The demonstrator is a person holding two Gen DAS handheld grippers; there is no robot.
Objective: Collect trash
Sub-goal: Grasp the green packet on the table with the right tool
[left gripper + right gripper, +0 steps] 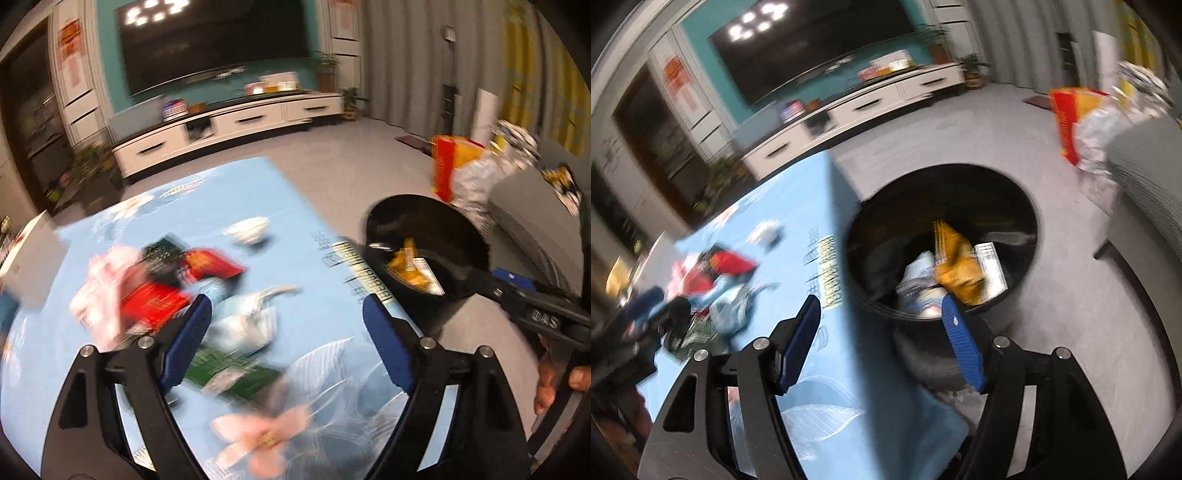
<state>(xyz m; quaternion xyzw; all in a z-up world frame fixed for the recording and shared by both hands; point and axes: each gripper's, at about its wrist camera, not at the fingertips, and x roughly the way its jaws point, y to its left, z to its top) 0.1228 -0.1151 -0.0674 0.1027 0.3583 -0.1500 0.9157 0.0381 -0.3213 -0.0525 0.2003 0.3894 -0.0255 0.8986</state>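
Note:
My left gripper (288, 317) is open and empty above the blue tablecloth (325, 369). Just beyond its fingers lies a pale blue-white crumpled wrapper (247, 325), with a green packet (232, 373) below it, red packets (155, 302) and a pink bag (99, 291) to the left. A white crumpled wad (249, 229) lies farther off. My right gripper (879, 317) is open and empty over the table's right edge, in front of the black trash bin (1027, 206). The bin holds a yellow wrapper (956, 266), a white barcode slip (991, 269) and a blue-white wrapper (919, 284).
The bin (391, 214) stands on the grey floor to the right of the table. A grey sofa (1145, 177) and an orange-red bag (1067, 114) are at the right. A white TV cabinet (229, 122) and dark screen stand across the room. Both views are motion-blurred.

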